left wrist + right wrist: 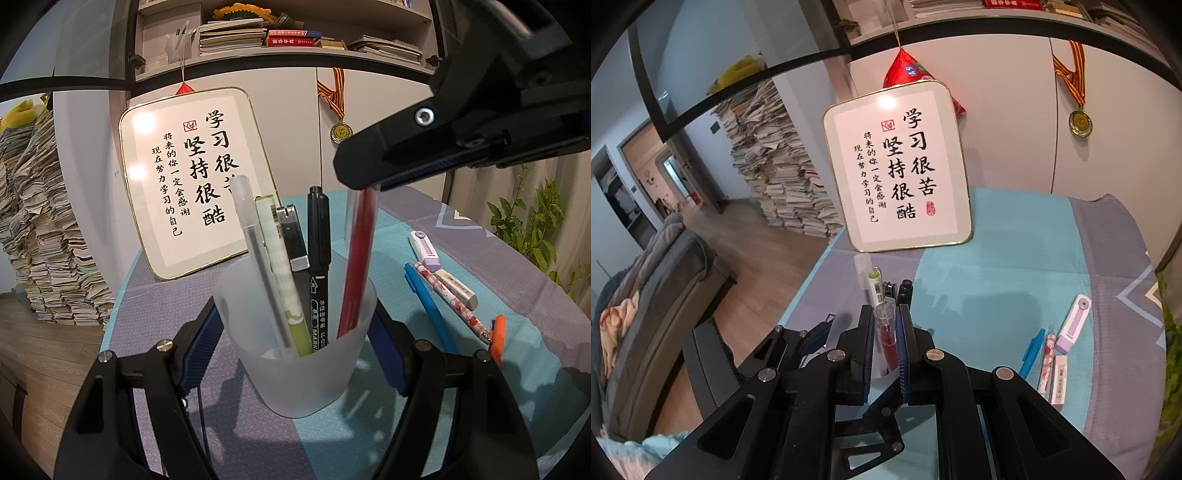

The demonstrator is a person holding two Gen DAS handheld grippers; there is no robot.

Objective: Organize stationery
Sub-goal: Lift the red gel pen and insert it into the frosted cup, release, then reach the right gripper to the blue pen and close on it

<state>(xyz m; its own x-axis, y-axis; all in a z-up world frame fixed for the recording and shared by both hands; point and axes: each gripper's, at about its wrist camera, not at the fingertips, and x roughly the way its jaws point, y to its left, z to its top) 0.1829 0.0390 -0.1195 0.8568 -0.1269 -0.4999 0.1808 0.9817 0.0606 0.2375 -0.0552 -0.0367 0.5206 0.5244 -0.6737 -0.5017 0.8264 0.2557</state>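
Note:
A frosted plastic cup (299, 362) stands on the table between the fingers of my left gripper (295, 350), which is shut on its sides. It holds a clear pen (258, 251), a green pen (284, 273), a black clip pen (293, 240) and a black marker (318, 266). My right gripper (373, 177) comes in from the upper right and is shut on the top of a red pen (356, 266), whose lower end is inside the cup. In the right wrist view the right gripper (886, 332) clamps the red pen (886, 332) above the cup.
To the right on the cloth lie a blue pen (430, 308), a patterned pen (450, 299), a white eraser (456, 288), a purple correction tape (424, 251) and an orange item (496, 338). A framed calligraphy sign (192, 177) leans behind the cup. Book stacks (48, 240) stand on the floor at left.

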